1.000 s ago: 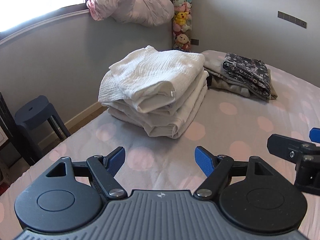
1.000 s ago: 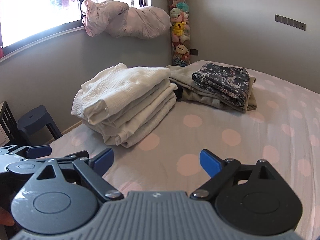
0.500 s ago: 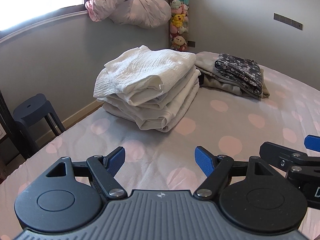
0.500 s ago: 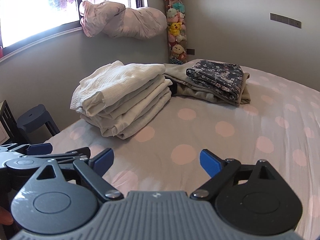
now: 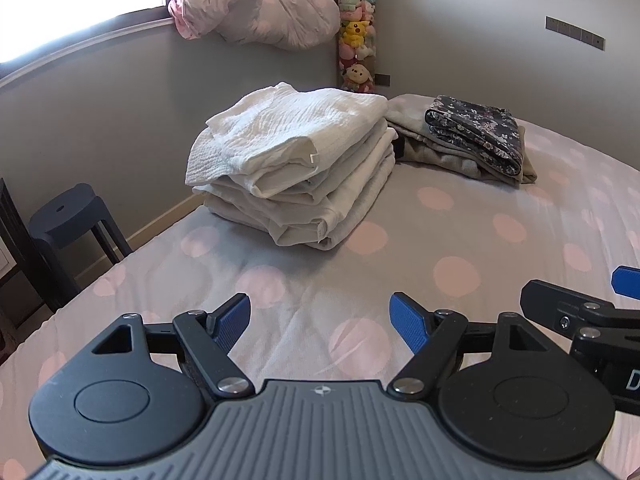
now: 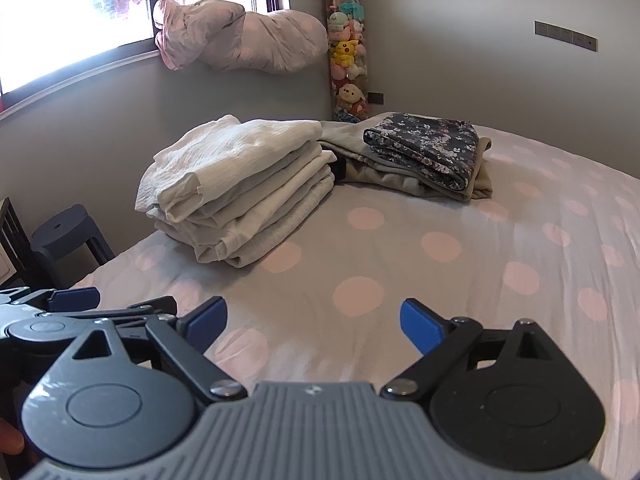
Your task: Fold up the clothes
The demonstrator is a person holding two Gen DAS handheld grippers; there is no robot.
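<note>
The left gripper (image 5: 320,320) hangs above the bed (image 5: 460,240), and its jaws stand wide apart. Between the two blue fingertips (image 5: 234,320) there is only the grey sheet with pink dots; they hold nothing and touch no cloth. The right gripper (image 6: 314,320) is the same: its jaws are spread wide, nothing is between them, and the blue fingertips (image 6: 420,322) are over bare sheet. Whether the tips touch the sheet I cannot tell from these views.

The two grippers are side by side. In the left wrist view a part of the right gripper shows at the right edge, and in the right wrist view a part of the left gripper shows at the left edge.

The clothes are farther up the bed, well apart from both grippers. A stack of white folded clothes (image 5: 296,164) lies near the bed's left side, several layers, with the top piece in a crinkled fabric. Just behind it, touching it, is a lower pile: a beige folded garment (image 5: 440,152) with a dark floral folded garment (image 5: 476,132) on top.

Beside the bed stands a dark blue stool (image 5: 68,212). A pink bundle of bedding (image 5: 256,12) rests on the window sill, and a clear tube of plush toys (image 5: 356,32) stands in the corner.
</note>
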